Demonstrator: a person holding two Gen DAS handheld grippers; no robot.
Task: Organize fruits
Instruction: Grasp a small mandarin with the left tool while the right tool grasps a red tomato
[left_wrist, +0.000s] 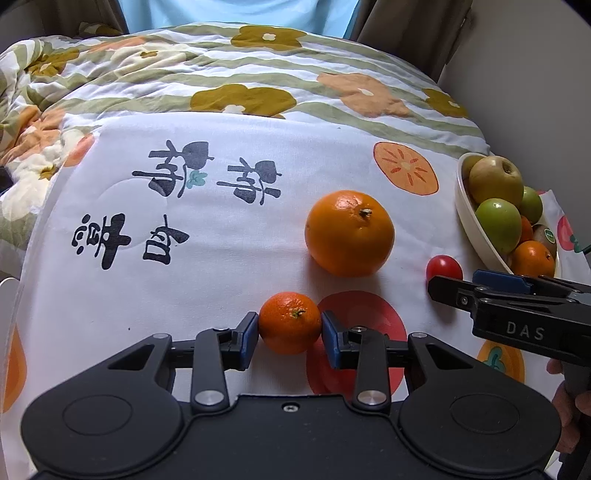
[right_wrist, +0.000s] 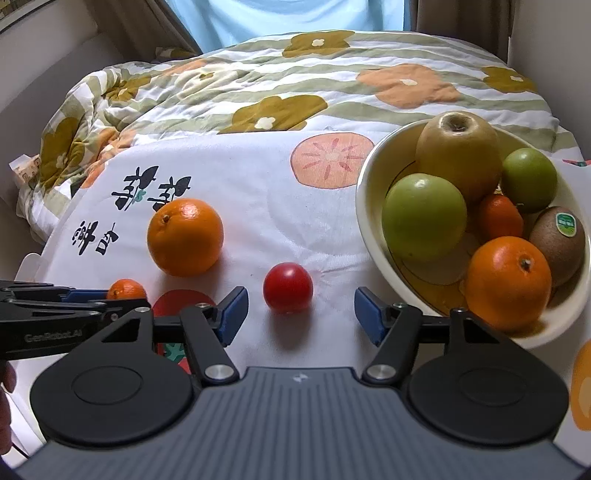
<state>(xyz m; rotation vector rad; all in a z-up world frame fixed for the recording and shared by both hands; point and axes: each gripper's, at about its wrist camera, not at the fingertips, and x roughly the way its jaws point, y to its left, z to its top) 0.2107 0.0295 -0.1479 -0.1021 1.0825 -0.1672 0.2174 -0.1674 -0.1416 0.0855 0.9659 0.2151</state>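
Observation:
In the left wrist view my left gripper is shut on a small mandarin, both blue pads touching its sides, low on the printed cloth. A large orange lies beyond it. A red tomato lies to the right, just behind my right gripper. In the right wrist view my right gripper is open, with the tomato just ahead between the fingers. The cream bowl at right holds a pear, green apples, oranges and a kiwi. The large orange and mandarin lie at left.
The fruit lies on a white printed cloth over a flowered quilt. A wall runs along the right. A person in a light blue top sits behind the quilt. The bowl stands at the right cloth edge.

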